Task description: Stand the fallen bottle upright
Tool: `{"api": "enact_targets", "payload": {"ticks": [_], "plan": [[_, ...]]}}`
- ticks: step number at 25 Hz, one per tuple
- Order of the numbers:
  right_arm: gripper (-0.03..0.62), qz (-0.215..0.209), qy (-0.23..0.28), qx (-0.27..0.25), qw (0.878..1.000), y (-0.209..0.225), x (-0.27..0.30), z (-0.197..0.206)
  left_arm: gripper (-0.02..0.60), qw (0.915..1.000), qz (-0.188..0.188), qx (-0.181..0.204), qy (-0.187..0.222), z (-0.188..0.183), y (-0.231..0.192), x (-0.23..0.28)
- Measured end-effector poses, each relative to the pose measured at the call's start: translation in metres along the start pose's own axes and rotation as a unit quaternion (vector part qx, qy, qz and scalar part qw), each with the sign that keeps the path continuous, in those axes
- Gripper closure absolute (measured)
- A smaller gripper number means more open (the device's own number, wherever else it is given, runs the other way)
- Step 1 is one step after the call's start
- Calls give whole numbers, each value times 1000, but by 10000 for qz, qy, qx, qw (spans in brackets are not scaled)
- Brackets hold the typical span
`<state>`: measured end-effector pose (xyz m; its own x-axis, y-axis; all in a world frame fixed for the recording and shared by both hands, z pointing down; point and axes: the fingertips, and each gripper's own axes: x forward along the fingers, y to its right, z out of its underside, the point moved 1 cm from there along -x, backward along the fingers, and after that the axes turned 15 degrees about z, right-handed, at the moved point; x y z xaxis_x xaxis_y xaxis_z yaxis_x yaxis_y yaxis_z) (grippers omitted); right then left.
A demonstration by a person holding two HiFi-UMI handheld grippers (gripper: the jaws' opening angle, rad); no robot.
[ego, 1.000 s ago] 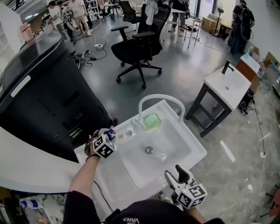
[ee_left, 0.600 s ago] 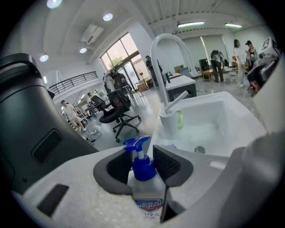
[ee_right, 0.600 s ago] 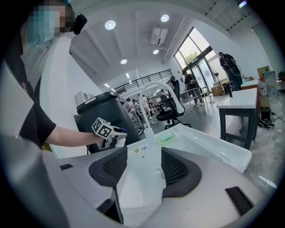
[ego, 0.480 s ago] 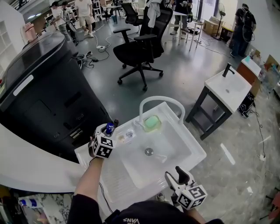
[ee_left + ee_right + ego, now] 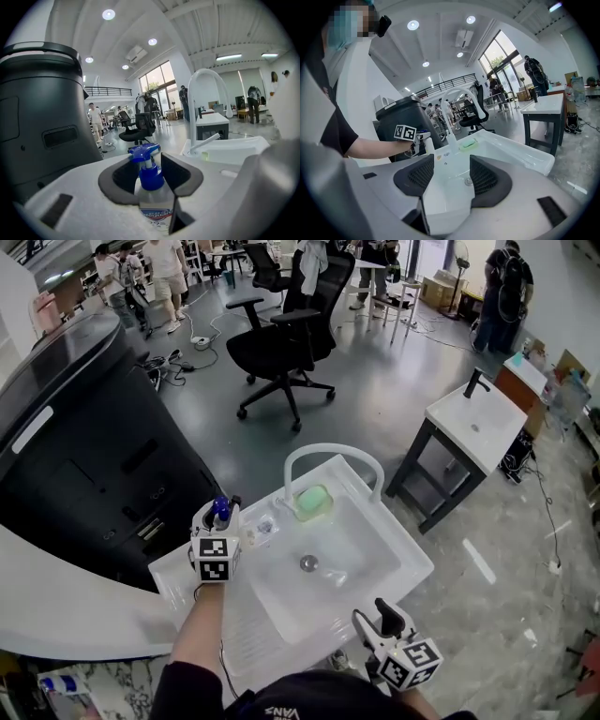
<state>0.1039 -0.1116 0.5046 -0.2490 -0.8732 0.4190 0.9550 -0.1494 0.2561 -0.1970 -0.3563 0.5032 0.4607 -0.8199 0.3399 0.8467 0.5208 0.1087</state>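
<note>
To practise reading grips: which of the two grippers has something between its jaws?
The left gripper: its jaws clamp a bottle with a blue pump. The right gripper has open jaws with nothing between them.

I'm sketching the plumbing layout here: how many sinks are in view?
2. A large white sink sits nearest, at the centre of the head view. A smaller sink stands farther off at the right. Others may be hidden in the room behind.

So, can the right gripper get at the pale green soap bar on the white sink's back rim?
Probably yes: the right gripper is open and empty at the white sink's near edge, and nothing upright stands between it and the pale green soap bar.
</note>
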Motion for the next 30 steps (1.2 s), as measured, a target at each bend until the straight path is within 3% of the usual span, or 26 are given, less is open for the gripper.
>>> {"api": "enact_targets", "payload": {"ticks": [4, 12, 15, 21, 30], "plan": [[353, 85, 3, 24, 10000, 3, -4, 0, 428, 9990, -157, -39, 424, -4, 6, -4], [353, 102, -32, -17, 9999, 6, -9, 2, 430, 9944, -339, 408, 917, 0, 26, -15], [353, 80, -16, -25, 10000, 4, -7, 0, 428, 9936, -336, 585, 908, 3, 32, -17], [353, -64, -51, -98, 9999, -4, -5, 0, 428, 9942, -501, 582, 758, 10, 33, -21], [353, -47, -35, -146, 9999, -2, -7, -1, 430, 9866, -1527, 125, 555, 13, 22, -23]]}}
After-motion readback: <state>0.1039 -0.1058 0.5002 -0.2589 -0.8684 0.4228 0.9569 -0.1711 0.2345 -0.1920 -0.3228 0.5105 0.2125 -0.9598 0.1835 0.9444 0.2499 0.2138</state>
